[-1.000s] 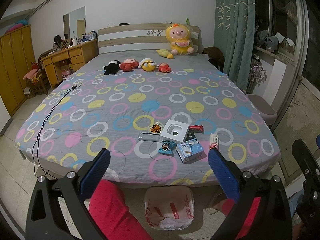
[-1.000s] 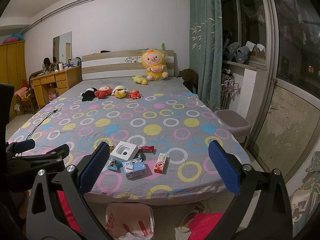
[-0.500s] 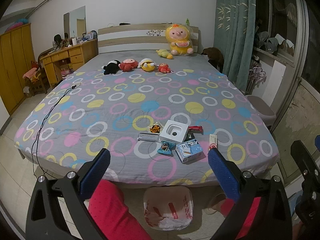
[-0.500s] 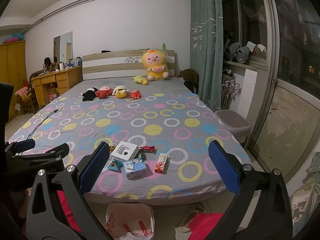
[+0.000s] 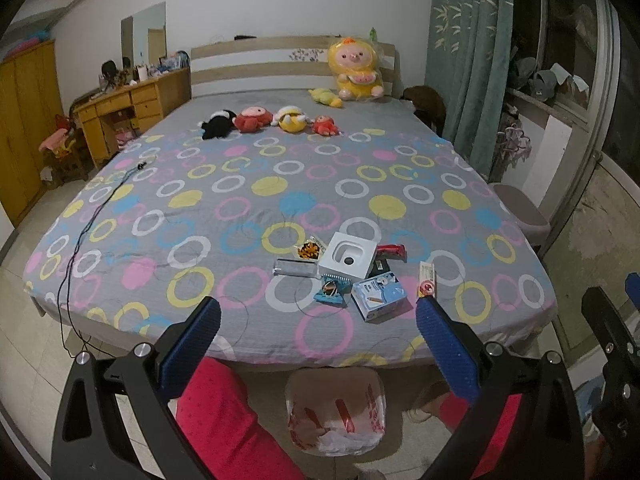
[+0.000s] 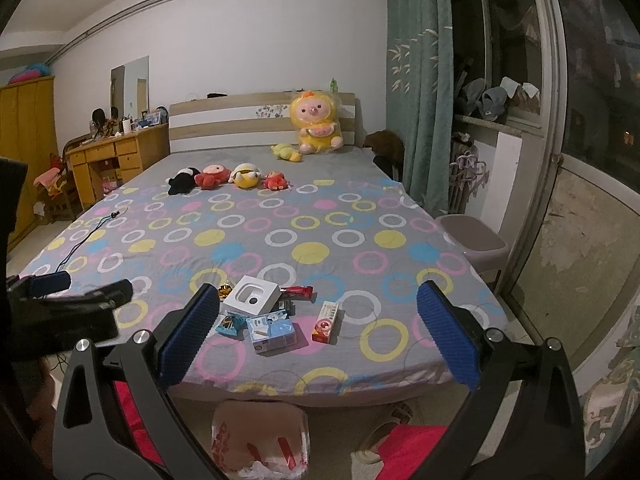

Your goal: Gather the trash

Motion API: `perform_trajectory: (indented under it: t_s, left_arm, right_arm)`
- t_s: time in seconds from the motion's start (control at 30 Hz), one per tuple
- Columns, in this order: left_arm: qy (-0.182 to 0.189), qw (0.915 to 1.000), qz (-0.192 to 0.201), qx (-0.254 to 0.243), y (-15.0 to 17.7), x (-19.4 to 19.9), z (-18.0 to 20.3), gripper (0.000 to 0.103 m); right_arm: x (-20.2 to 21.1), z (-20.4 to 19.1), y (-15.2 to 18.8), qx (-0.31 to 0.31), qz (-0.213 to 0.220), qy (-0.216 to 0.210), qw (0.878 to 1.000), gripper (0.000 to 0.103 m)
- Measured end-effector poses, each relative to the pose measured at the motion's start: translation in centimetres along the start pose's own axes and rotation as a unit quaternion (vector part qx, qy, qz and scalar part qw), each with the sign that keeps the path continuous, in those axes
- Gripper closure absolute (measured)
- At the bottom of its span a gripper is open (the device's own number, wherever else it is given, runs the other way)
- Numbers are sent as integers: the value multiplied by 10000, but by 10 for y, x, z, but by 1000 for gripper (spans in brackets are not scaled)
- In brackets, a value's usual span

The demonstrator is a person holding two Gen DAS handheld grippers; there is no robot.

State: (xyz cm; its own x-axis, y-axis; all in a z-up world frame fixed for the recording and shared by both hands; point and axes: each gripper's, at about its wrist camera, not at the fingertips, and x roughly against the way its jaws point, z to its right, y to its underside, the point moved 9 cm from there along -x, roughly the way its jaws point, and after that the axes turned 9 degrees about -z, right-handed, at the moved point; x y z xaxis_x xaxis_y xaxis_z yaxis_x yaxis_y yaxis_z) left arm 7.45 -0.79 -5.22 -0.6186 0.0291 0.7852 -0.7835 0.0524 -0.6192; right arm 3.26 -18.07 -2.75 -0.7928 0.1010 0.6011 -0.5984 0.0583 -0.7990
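Trash pile near bed's front edge, white bin bag on floor right below. Left gripper & right gripper both spread wide, holding nothing, well short of pile. Best to start w/ blue box closest to edge: come down slow, pinch across short sides, drop straight into bag.

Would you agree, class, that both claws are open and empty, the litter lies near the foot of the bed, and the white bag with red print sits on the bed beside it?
Not quite. The bag sits on the floor below the foot of the bed, as the left wrist view shows. The rest holds: left claw and right claw are open and empty, and the litter lies near the foot.
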Motion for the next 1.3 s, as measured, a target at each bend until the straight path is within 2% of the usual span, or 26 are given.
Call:
perform_trajectory:
  t_s: [0.2,0.37,0.6,0.73,1.0,1.3]
  left_arm:
    - [330,9989,-318,-139,-15,-19,-11,7]
    - [748,9941,-771,-116,-32,-40,-23,7]
    - [1002,9860,-1321,-168,-47,-72,-28,7]
    - [1175,9783,-1640,-481,-53,-98,-14,7]
    - [1132,9682,-2077,-811,-65,-148,-3,7]
    - [924,9625,-2266,-1173,-82,-205,4,7]
  right_arm:
    - [-15,11,-4,91,10,-159,9998,6]
    - [-29,20,-16,281,62,-366,9989,6]
    - [-62,37,-22,576,-270,-212,9977,6]
    - [-82,47,-24,565,-534,-276,9966,6]
    - [-121,61,-31,422,-984,-332,9937,6]
    - [-181,59,-29,343,-1589,-363,9860,6]
